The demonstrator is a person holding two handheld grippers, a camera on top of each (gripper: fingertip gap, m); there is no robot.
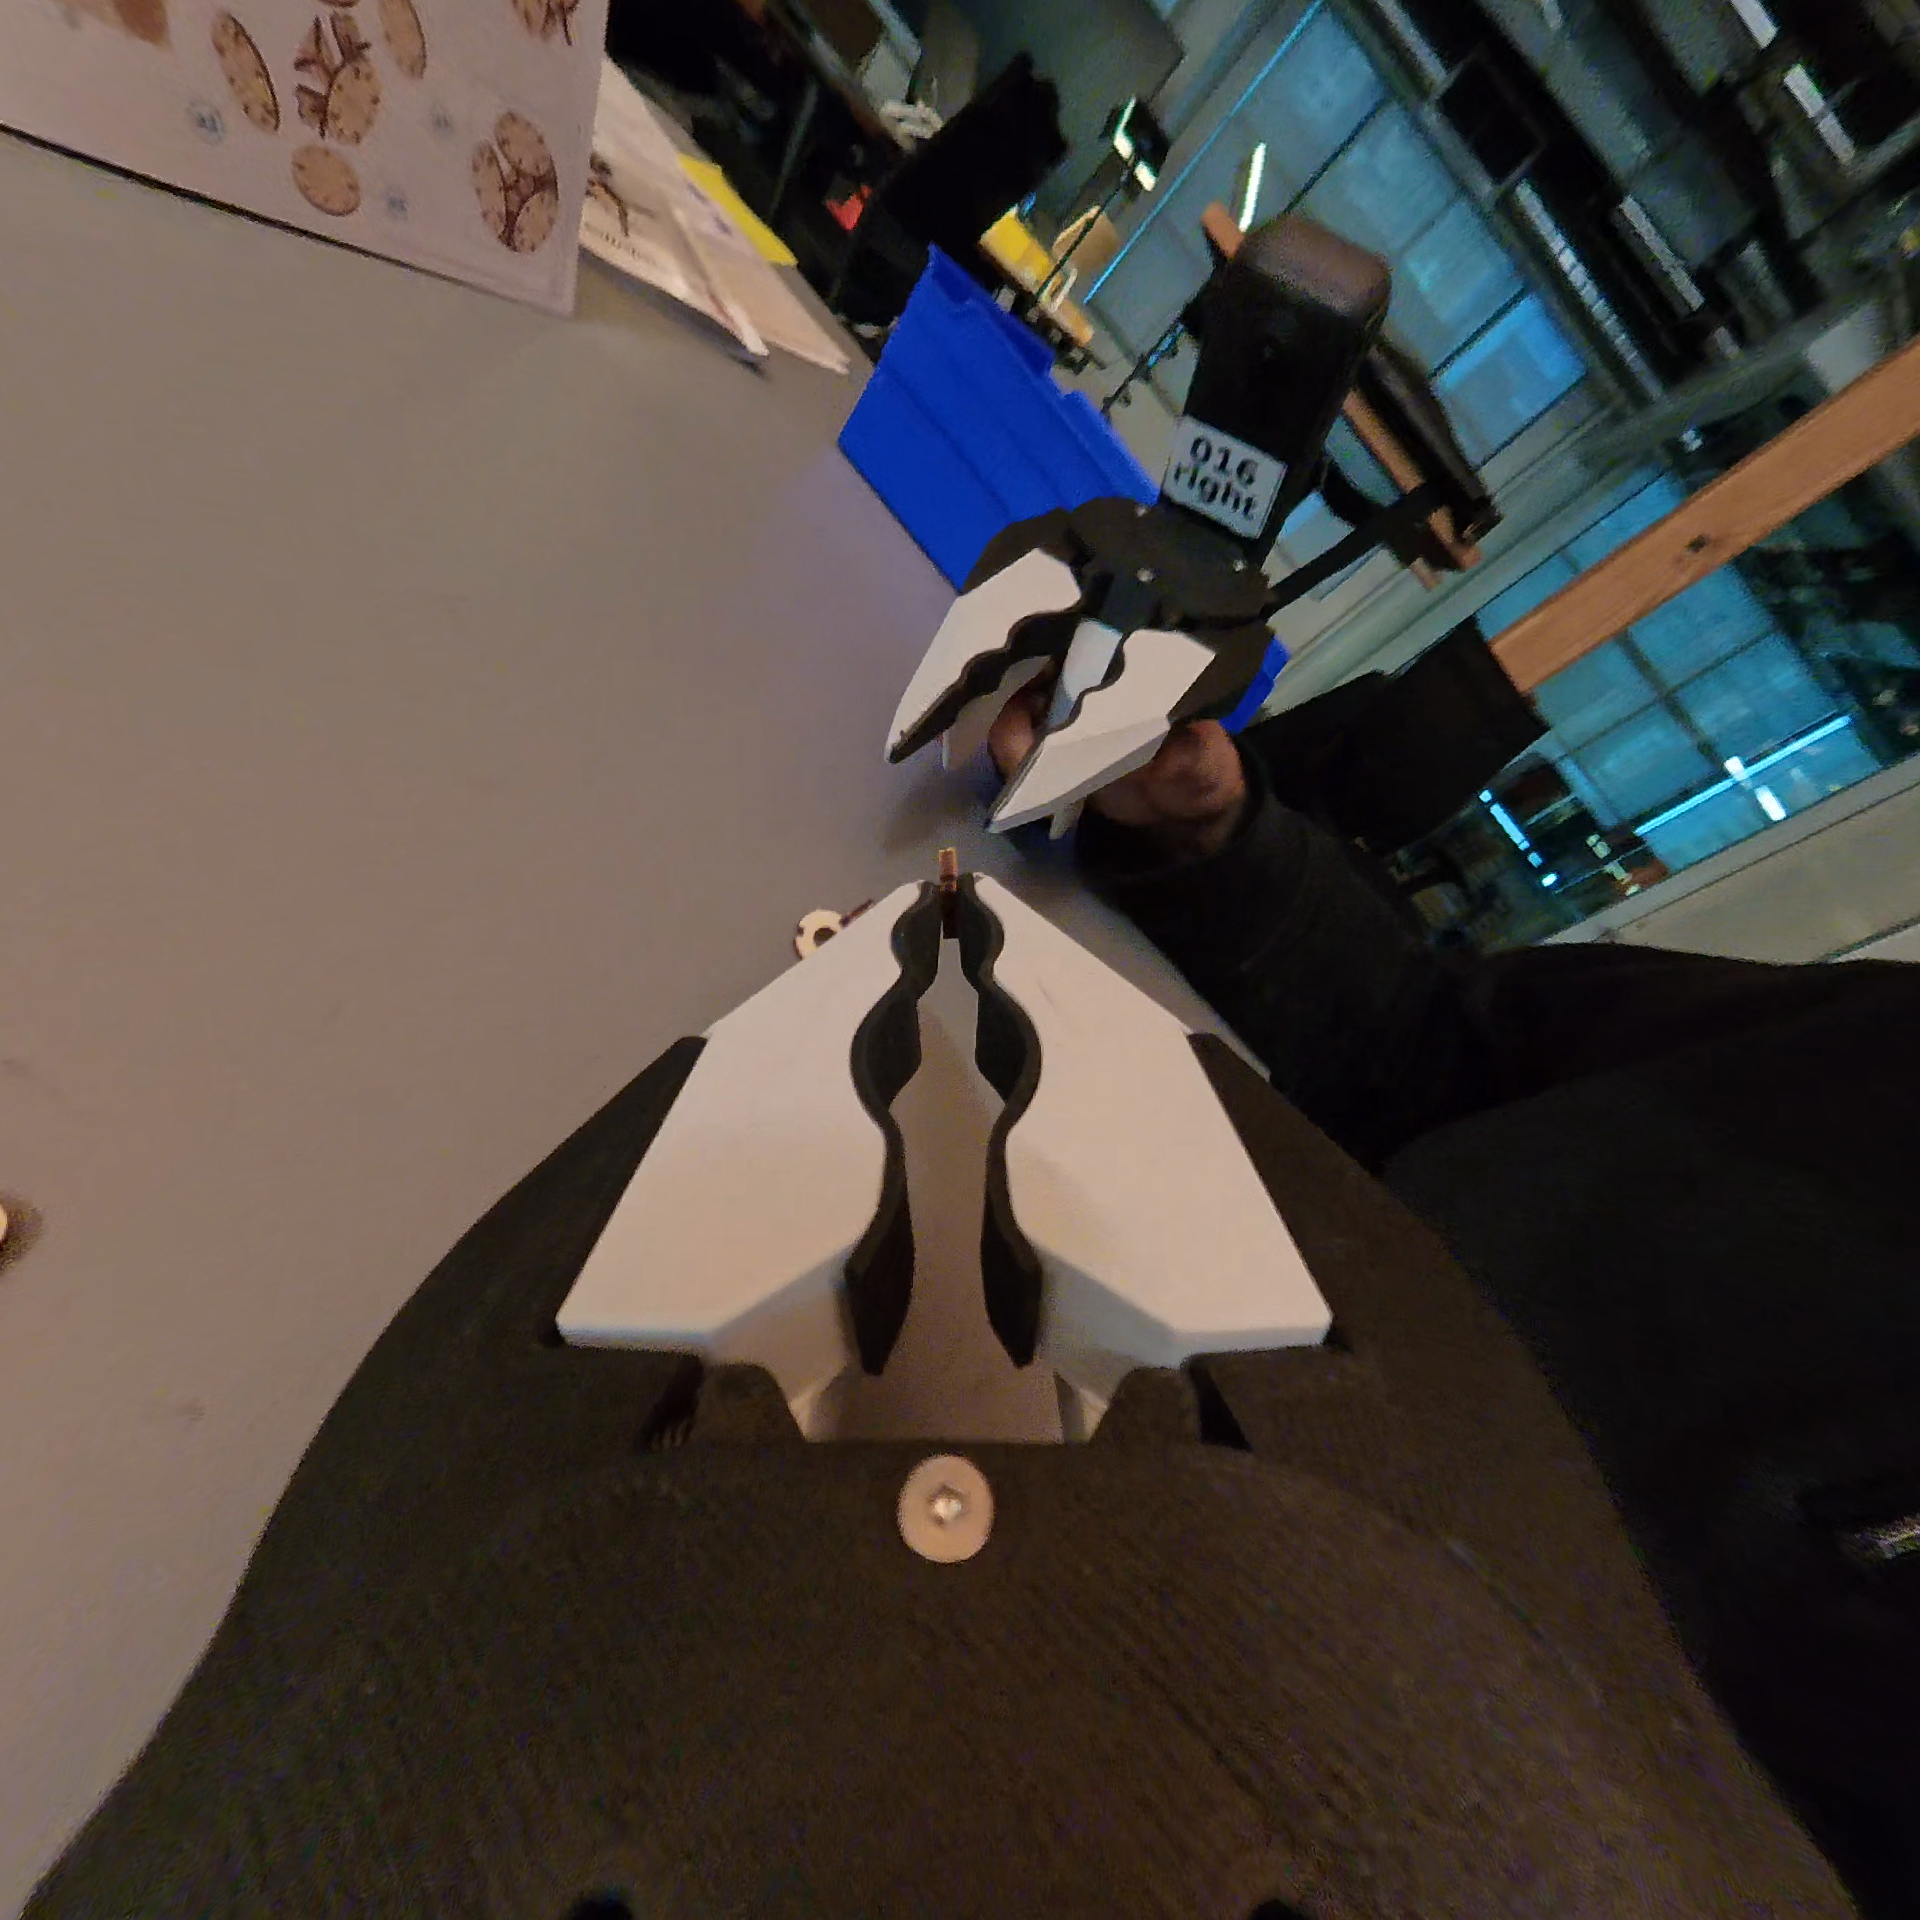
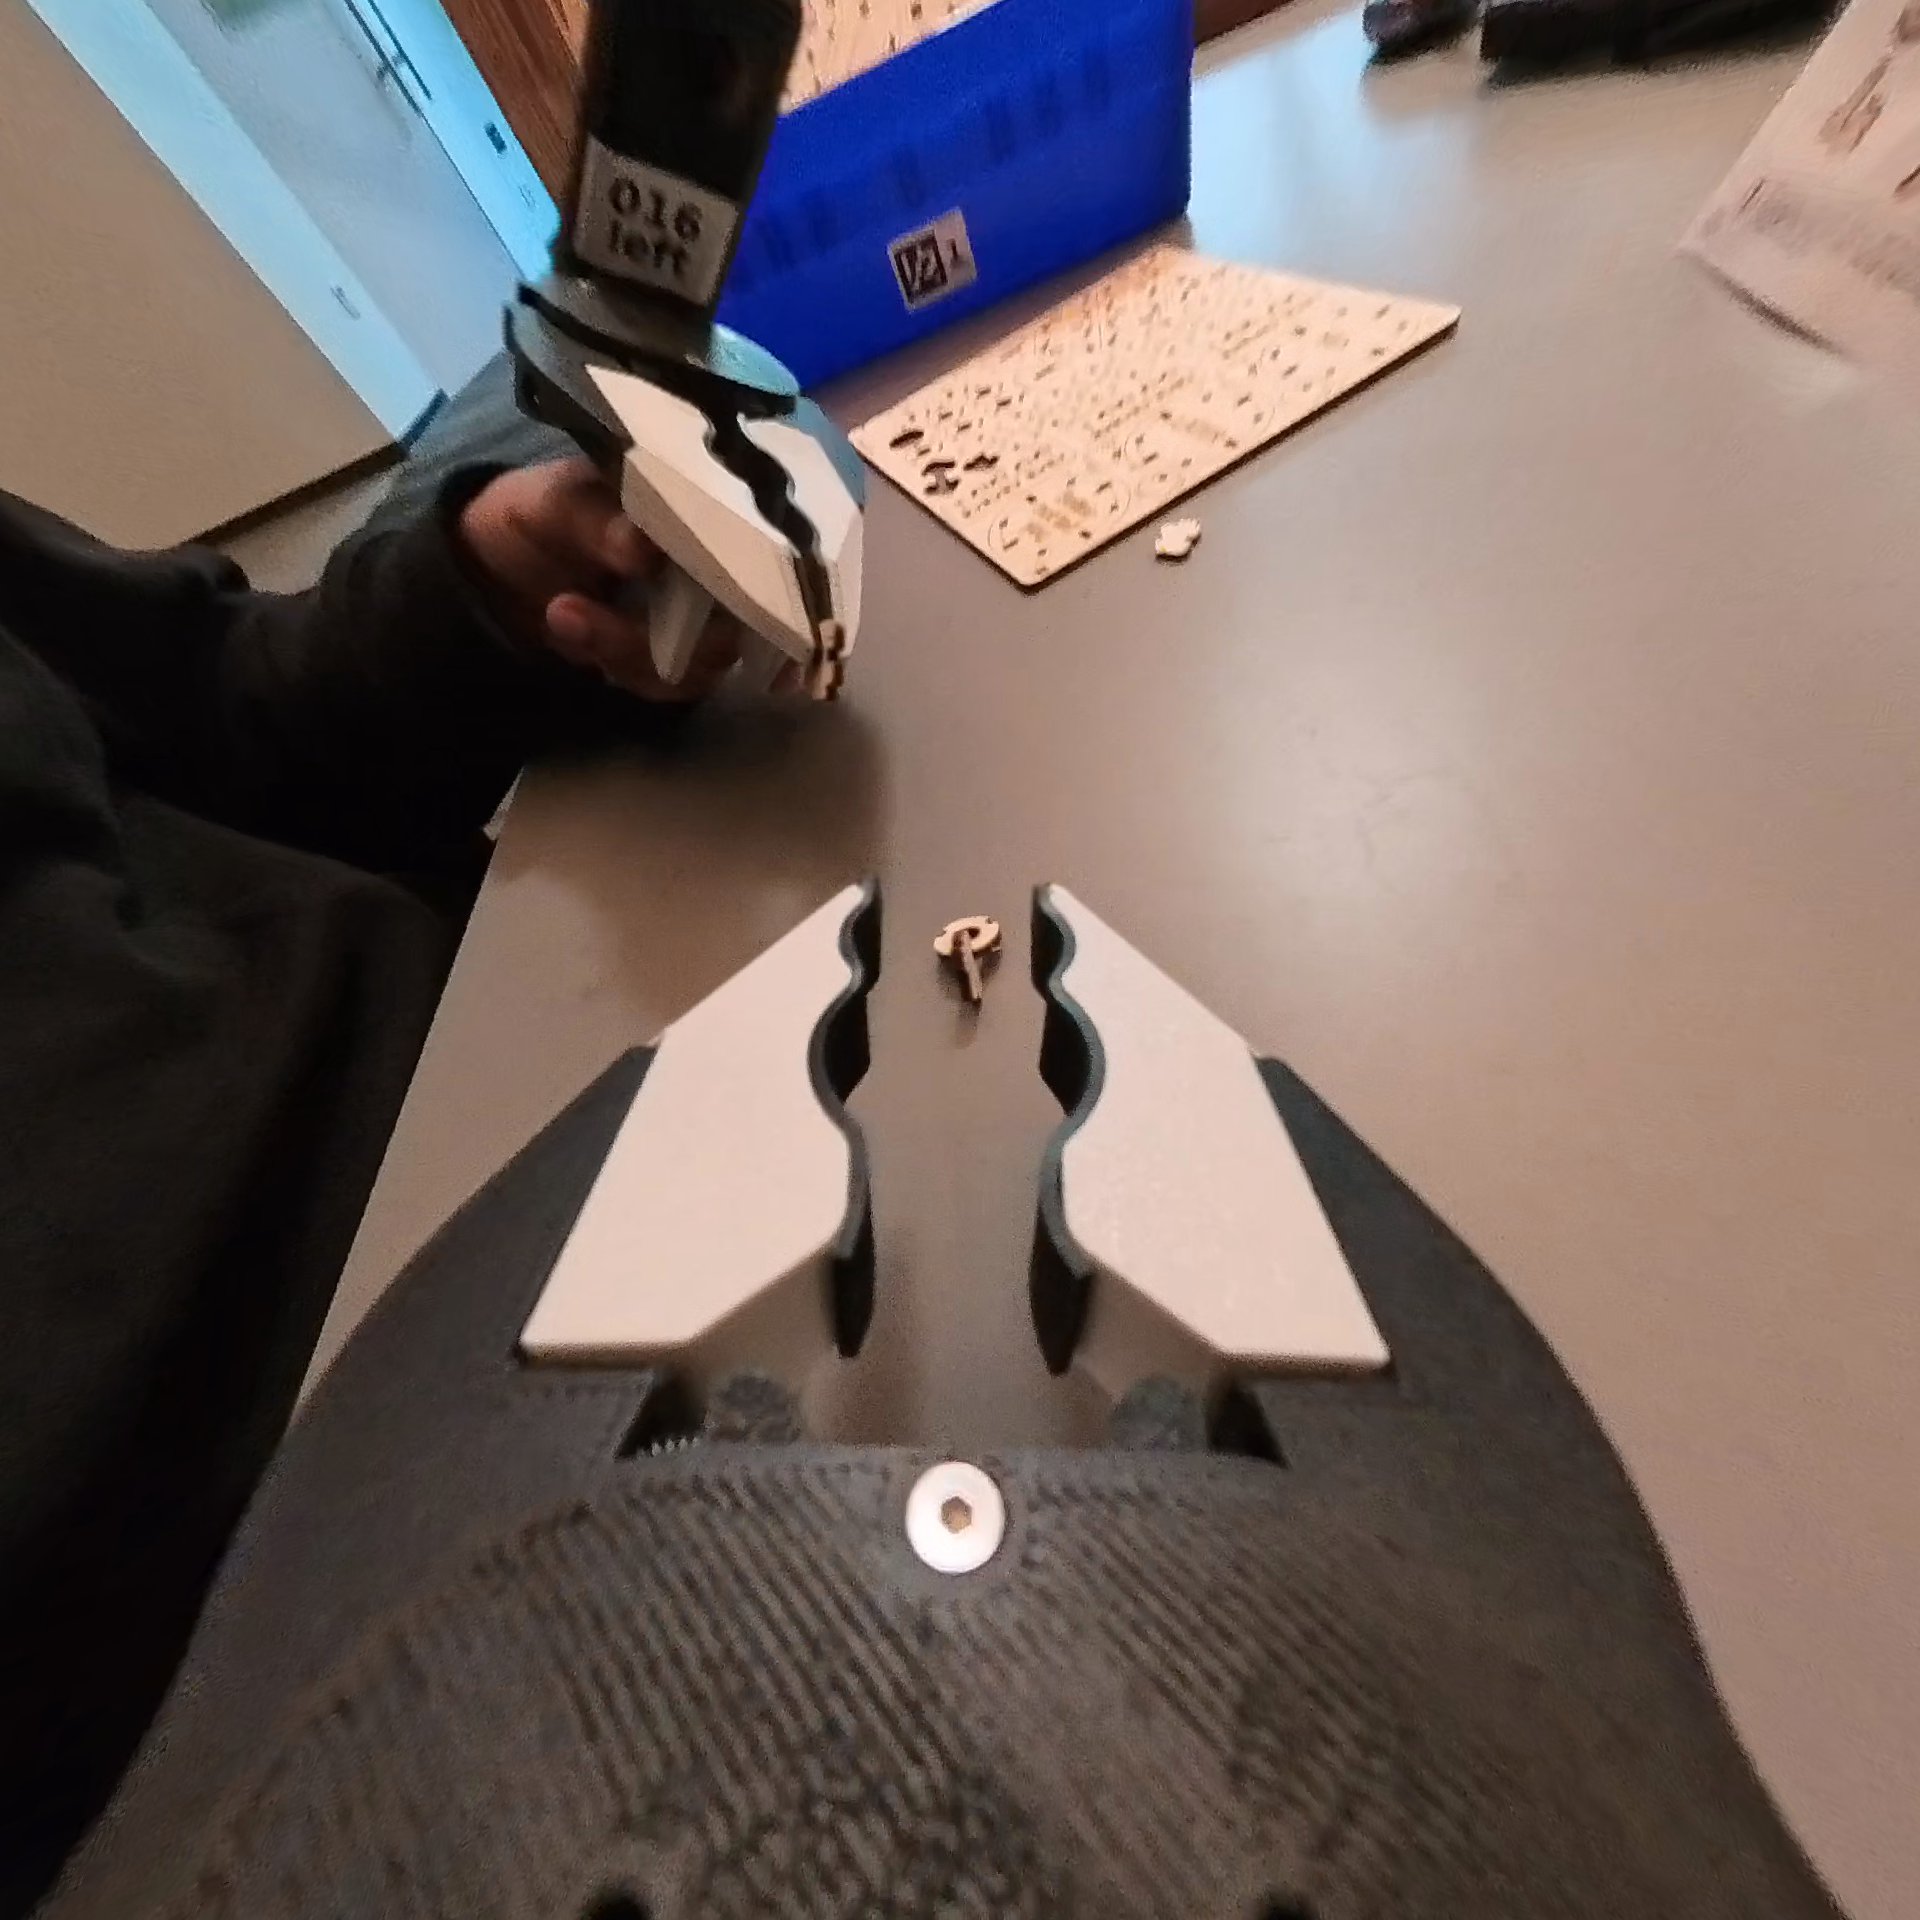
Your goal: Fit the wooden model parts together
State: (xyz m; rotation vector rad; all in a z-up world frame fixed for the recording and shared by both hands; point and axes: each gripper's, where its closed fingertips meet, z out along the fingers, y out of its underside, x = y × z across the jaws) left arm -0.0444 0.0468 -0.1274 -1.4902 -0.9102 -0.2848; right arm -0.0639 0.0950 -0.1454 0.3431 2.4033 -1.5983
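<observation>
1. Our left tongs (image 1: 948, 896) are pinched on a small wooden piece (image 2: 828, 655), thin edge between the tips, with only a nub poking out past them. The bite is tiny, so we reckon any twist or bump could pop it out.

2. Our right tongs (image 2: 956, 925) are spread, hanging over the grey table (image 2: 1351, 831). A little wooden ring with a peg (image 2: 968, 951) lies flat on the table in line with the gap, touching neither finger. Nothing's gripped on that side.

3. Risk here: that ring-and-peg thing is light and flat. If one finger lands before the other, it'll probably skid or spin away instead of being caught. Coming in too low could scrape the tips on the table.

4. From the left wrist view the ring piece sits just beside our left tips, and the right tongs are close above. Both pairs are crowded near the table edge by the dark sleeve (image 2: 208, 727), so a clash or a knock off the edge looks possible.

5. The wooden sheet (image 2: 1143, 416) and blue bin (image 2: 987, 156) are well apart, so no trouble there. One loose bit (image 2: 1179, 537) lies just beside the sheet.

6. The pictures are a bit blurry at the tips, so we can't tell the exact shape of the held piece.
</observation>
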